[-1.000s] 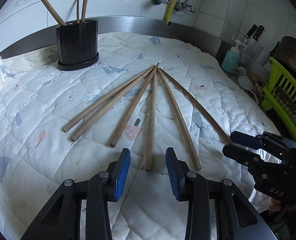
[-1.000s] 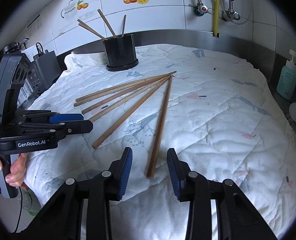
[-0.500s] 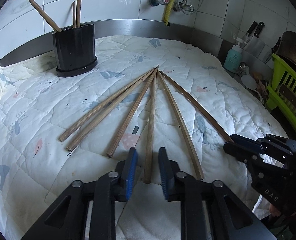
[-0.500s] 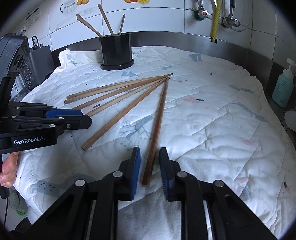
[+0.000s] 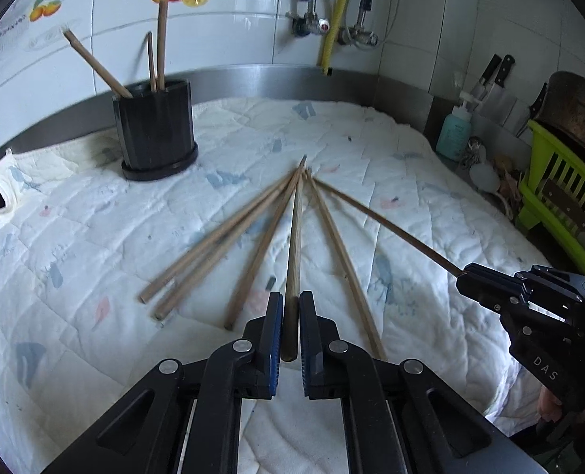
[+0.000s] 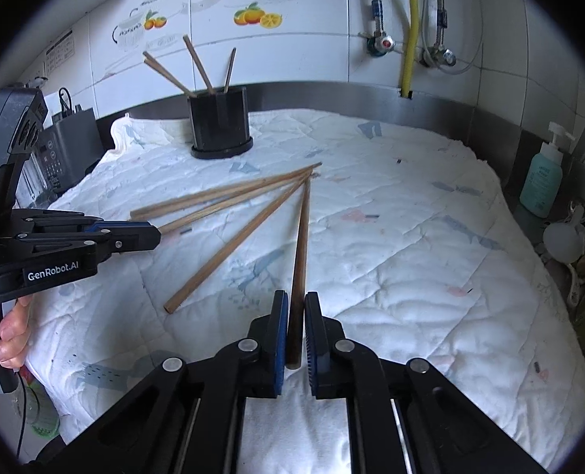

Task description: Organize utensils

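Here a quilted cloth (image 5: 95,237) covers the counter below white tiled wall (image 6: 312,51).

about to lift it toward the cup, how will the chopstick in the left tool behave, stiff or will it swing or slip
The chopstick looks like thin straight wood, so probably stiff and light. The left tool pinches it near its thick end, with most of its length sticking out ahead, so the tip may dip or pivot. Its smooth, slender shaft could slip between the pads if tilted toward the black cup.
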